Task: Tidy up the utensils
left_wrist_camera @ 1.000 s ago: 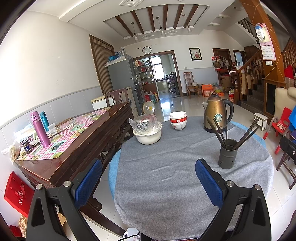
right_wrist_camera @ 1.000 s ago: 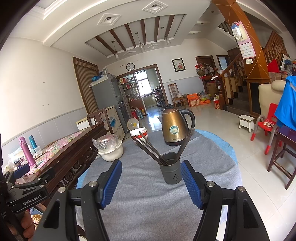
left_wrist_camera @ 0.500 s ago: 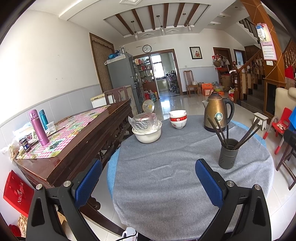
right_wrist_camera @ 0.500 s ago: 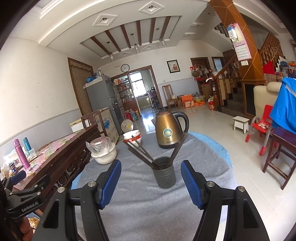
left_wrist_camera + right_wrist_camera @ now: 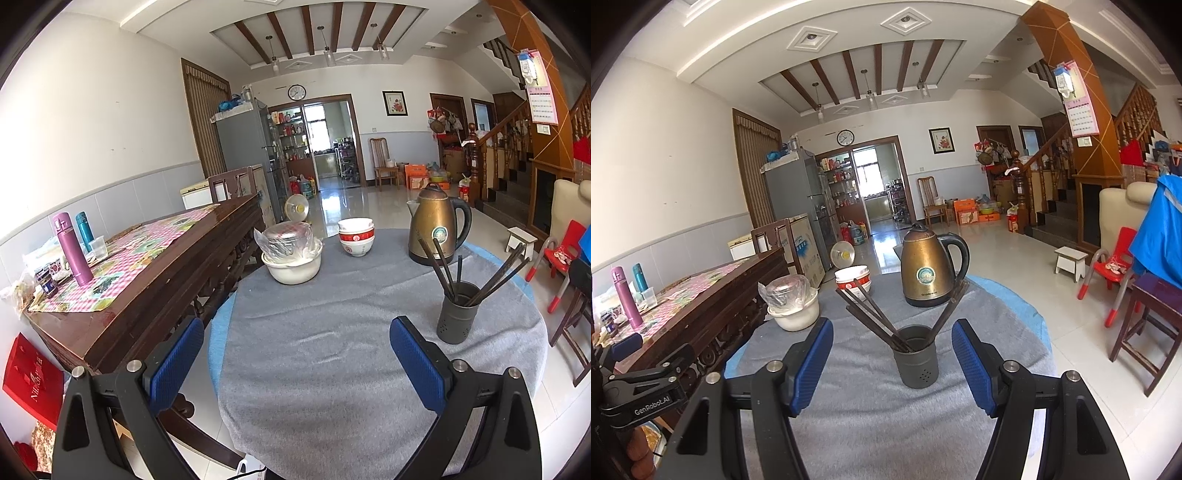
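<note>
A dark grey utensil holder (image 5: 457, 313) (image 5: 916, 356) stands upright on the round table's grey cloth (image 5: 332, 350). Several dark chopsticks (image 5: 439, 264) (image 5: 871, 314) lean out of it to both sides. My left gripper (image 5: 295, 354) is open and empty, above the table's near left part, with the holder ahead to its right. My right gripper (image 5: 892, 356) is open and empty, with the holder just ahead between its blue pads (image 5: 812, 365), not touching. The left gripper also shows at the left edge of the right wrist view (image 5: 639, 384).
A brass kettle (image 5: 436, 229) (image 5: 929, 269), stacked red-and-white bowls (image 5: 356, 236) and a white pot with a bagged lid (image 5: 291, 254) stand at the table's far side. A wooden sideboard (image 5: 147, 280) is close on the left. Chairs (image 5: 1145, 325) stand on the right.
Both grippers have drawn back slightly and stay open. In the right wrist view the holder sits lower and a little farther off.
</note>
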{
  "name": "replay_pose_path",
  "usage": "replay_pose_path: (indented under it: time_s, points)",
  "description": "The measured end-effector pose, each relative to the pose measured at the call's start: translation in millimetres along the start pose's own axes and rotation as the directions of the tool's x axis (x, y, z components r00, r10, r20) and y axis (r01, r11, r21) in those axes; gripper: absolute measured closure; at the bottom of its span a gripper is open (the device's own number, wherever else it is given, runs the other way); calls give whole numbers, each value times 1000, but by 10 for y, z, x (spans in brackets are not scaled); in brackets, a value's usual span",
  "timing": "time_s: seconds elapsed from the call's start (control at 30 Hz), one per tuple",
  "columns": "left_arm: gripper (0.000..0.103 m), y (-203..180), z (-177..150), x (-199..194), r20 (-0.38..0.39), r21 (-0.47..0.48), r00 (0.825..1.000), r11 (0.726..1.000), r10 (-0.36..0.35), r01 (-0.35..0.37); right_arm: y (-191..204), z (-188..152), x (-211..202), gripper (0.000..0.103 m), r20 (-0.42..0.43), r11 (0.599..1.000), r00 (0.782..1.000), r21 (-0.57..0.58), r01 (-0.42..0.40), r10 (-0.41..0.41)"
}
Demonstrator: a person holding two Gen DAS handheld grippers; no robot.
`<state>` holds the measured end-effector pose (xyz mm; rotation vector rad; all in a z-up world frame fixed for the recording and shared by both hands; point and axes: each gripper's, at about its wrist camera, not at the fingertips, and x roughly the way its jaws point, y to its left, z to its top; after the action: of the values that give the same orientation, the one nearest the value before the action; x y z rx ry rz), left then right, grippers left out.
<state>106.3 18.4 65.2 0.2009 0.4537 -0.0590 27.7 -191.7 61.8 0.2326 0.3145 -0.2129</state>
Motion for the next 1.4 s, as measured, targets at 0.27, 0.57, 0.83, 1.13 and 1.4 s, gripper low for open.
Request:
replay_pose_path:
  time_s: [0.27,0.57,0.83,1.13,1.4]
  points:
    - [3,-95,48,169,-35,-8,999,1000,-7,6,50,46,135,32,17,1000,1000,-19,1,-1]
    - [3,-135,62,158,-26,-25,999,999,-42,41,-14,79,93,32,28,999,999,-32,38,-37]
    - [3,-120,90,131,-12,-40,997,997,-73,72,-24,104,39,32,41,996,997,-49,70,-68]
    - [3,-122,80,377,-50,-47,998,998,-43,41,3,39,259,32,18,995,998,-72,63,-61]
    - [3,-282,75,691,-99,-33,994,999,-40,36,-15,28,551,32,8,996,998,-76,55,-55]
